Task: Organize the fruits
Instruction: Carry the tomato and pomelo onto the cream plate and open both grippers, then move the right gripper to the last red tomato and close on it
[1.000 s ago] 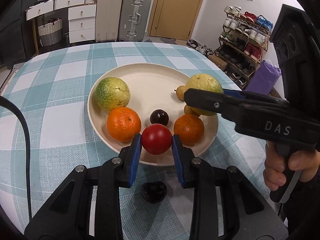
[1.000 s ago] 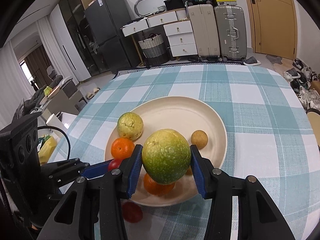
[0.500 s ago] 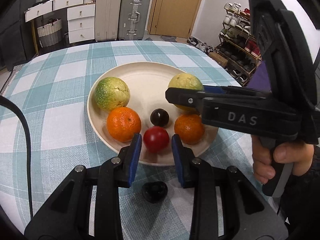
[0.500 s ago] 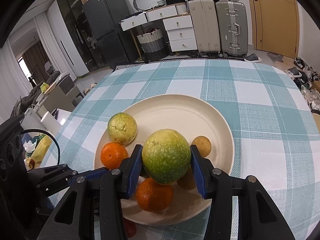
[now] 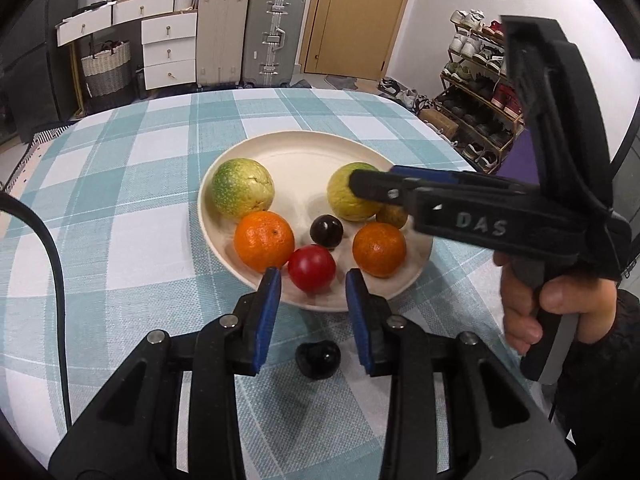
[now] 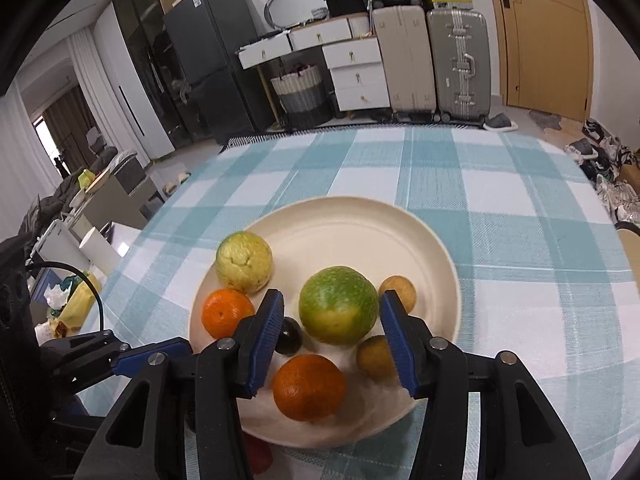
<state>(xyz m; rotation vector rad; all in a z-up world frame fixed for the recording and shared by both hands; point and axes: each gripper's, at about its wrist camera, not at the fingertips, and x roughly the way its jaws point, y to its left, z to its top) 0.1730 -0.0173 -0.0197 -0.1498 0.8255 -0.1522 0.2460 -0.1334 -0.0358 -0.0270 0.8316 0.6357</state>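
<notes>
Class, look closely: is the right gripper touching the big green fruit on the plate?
Apart. The right wrist view shows plate between each blue pad of the right gripper and the green fruit on both sides.

In the left wrist view, the right gripper (image 5: 362,186) crosses in front of the green-yellow fruit (image 5: 348,198) between its jaws, covering that fruit's right side, so whether the pads touch the fruit cannot be told there. Just behind the same finger, a small brownish fruit (image 5: 394,216) shows only as a sliver — its kind cannot be told. In the right wrist view, a dark round fruit (image 6: 289,336) is half covered by the left-hand jaw, and a red fruit (image 6: 258,456) below that jaw shows only a small patch. The plate (image 6: 440,248) has its near rim hidden beneath both jaws, slightly blurred.
</notes>
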